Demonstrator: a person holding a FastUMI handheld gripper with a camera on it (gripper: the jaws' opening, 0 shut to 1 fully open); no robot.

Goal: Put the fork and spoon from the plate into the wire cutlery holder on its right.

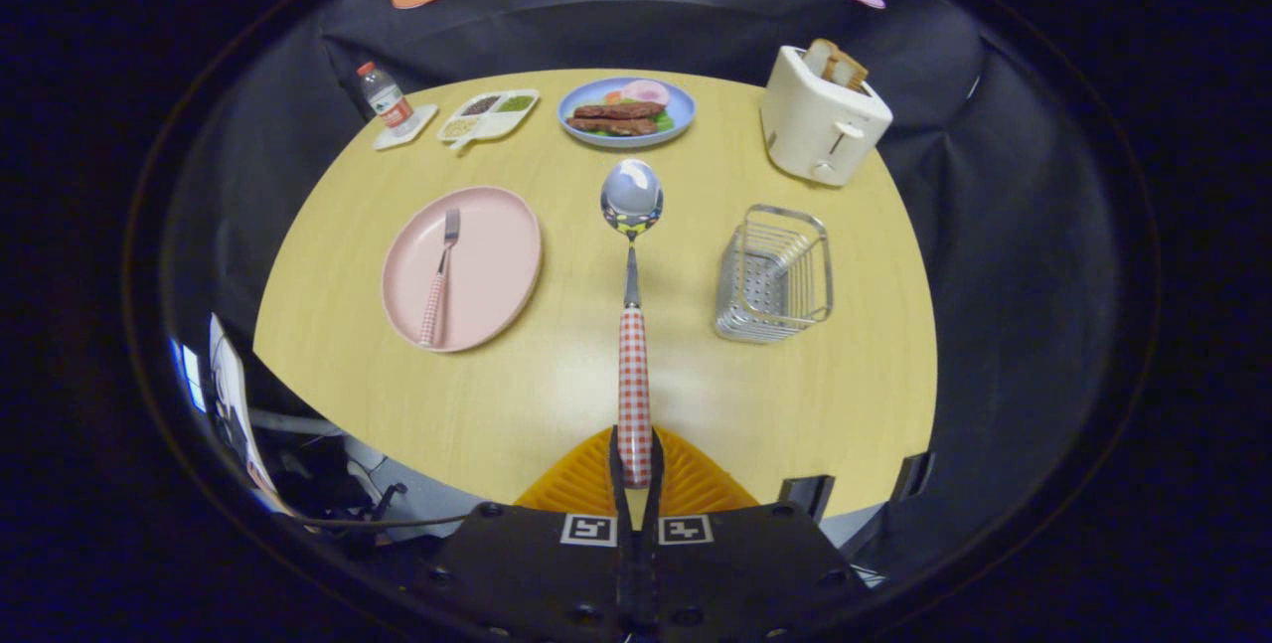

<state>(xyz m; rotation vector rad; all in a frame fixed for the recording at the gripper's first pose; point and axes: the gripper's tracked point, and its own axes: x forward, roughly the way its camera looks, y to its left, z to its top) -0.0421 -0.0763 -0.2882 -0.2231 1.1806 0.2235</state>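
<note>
Nearest in, the gripper [635, 469] has its two fingers [581, 484] pressed together on the checked handle of the spoon [633, 325], hardly a gap between them, and the grip sits at the very tail of that handle. The spoon points straight ahead of the fingers, lifted above the table [556, 395], its bowl reaching out past the middle of the tabletop.

Below the spoon, the table's near edge curves just beyond the fingers, and a broad bare stretch of wood runs under the handle.

Left of the spoon lies the plate [507, 255], flat on the table, with the fork [440, 275] resting on it, tines away and checked handle toward the plate's near rim. Right of the spoon stands the holder [777, 275], upright, well apart from the plate, open wood between the two. The table's right edge falls off just past the holder.

Farther on, beyond the spoon's bowl, a dish [626, 111] of food. Left of the dish a divided tray [489, 115], then a bottle [385, 98] near the far left edge. Right of the dish, a toaster [823, 116] with bread in its slots, behind the holder.
</note>
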